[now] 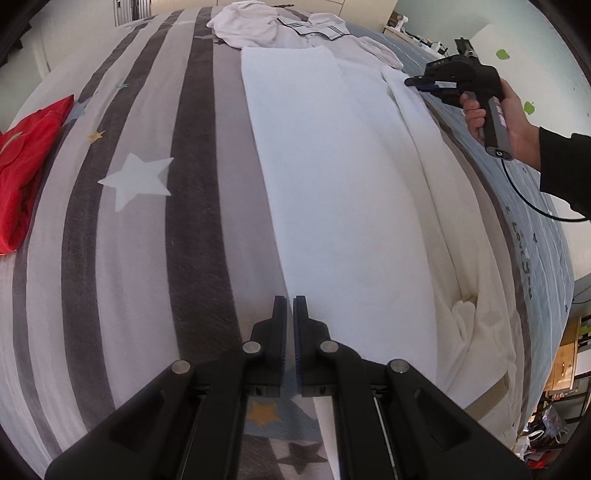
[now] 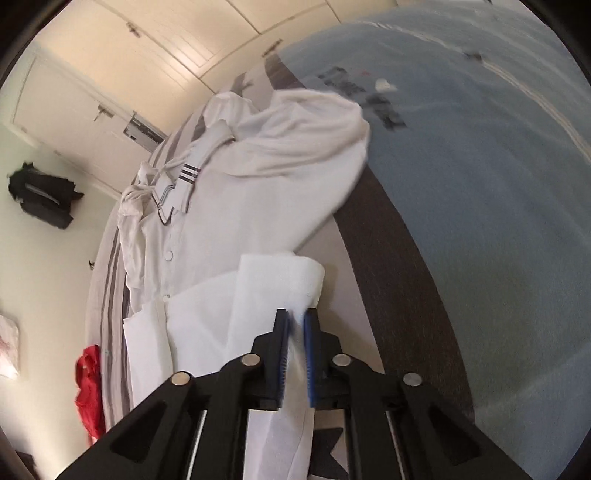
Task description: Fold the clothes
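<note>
A long white garment (image 1: 332, 184) lies folded lengthwise down the striped bed. My left gripper (image 1: 290, 306) is at its near end, jaws pressed together on the garment's left edge, and white cloth shows beneath the fingers. At the far right a hand (image 1: 517, 122) holds my right gripper (image 1: 415, 82), which pinches the garment's right-hand fold. In the right wrist view the right gripper (image 2: 295, 325) has that white garment (image 2: 207, 325) between its blue pads, with the cloth curled up just ahead of them.
A white sailor-collar shirt (image 1: 280, 33) (image 2: 240, 192) lies crumpled at the far end of the bed. A red garment (image 1: 26, 155) (image 2: 90, 387) sits at the left edge. The bed cover (image 1: 129, 258) is grey-striped with stars, and pale blue (image 2: 480, 184) on the right. Wardrobe doors (image 2: 110, 55) stand beyond.
</note>
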Demonstrator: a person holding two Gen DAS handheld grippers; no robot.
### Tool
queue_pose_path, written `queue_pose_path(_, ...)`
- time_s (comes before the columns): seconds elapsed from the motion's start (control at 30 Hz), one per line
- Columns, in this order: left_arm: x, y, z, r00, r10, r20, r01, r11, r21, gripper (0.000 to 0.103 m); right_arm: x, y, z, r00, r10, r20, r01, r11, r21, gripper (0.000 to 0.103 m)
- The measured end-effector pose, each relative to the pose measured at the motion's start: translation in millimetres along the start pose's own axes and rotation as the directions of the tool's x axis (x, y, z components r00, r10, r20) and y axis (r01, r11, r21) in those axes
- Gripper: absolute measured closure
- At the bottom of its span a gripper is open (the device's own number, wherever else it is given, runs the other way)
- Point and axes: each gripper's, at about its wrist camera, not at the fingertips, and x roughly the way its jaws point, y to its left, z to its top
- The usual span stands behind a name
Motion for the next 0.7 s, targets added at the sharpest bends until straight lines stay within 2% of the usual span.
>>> queue_pose_path(0.23,-1,1,-5,1.0,-0.007,-0.001,0.007,1.0,-0.011,0.101,-28,59,4,0.999,-0.002,0.054,0.009,0.992,-0.128,0.1)
queue_pose_path(0.4,-8,-2,-10,1.0,-0.013,0.006,0.013,1.0,-0.011,0.101,-33,105,4,0.998,-0.01,0.054,0.023,0.974,-0.227,0.1)
queue_pose_path(0.7,-20,-3,-22,1.0,-0.02,0.021,0.02,1.0,-0.011,0.101,-15,138,0,0.992,-0.119,0.051,0.129,0.947,-0.295,0.099)
